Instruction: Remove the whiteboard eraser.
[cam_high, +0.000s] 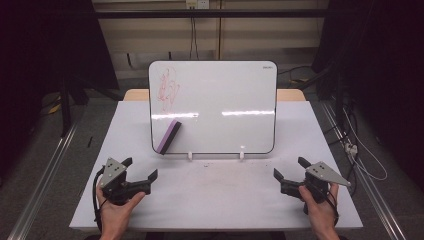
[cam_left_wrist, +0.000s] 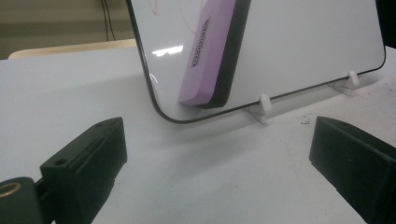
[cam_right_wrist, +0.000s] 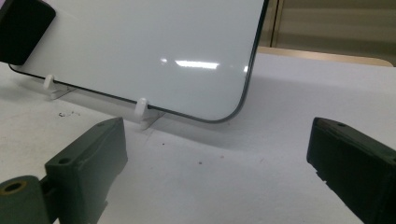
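A white board (cam_high: 220, 105) stands tilted on two white clips (cam_high: 190, 156) at the middle of the table, with red scribbles (cam_high: 167, 89) at its upper left. A purple eraser with a black back (cam_high: 168, 136) clings to its lower left corner. My left gripper (cam_high: 141, 169) rests near the table's front left, held by a hand, jaws wide apart and empty. My right gripper (cam_high: 290, 168) sits at the front right, also open and empty. In the left gripper view the eraser (cam_left_wrist: 212, 56) and board (cam_left_wrist: 303, 42) lie ahead between the jaws. The right gripper view faces the board's lower right corner (cam_right_wrist: 233, 112).
The white table top (cam_high: 215, 195) has faint smudges and dark specks in front of the board. A wooden edge (cam_high: 290, 94) shows behind the board. Metal rails (cam_high: 45, 175) run along both sides and cables (cam_high: 360, 150) lie on the floor at the right.
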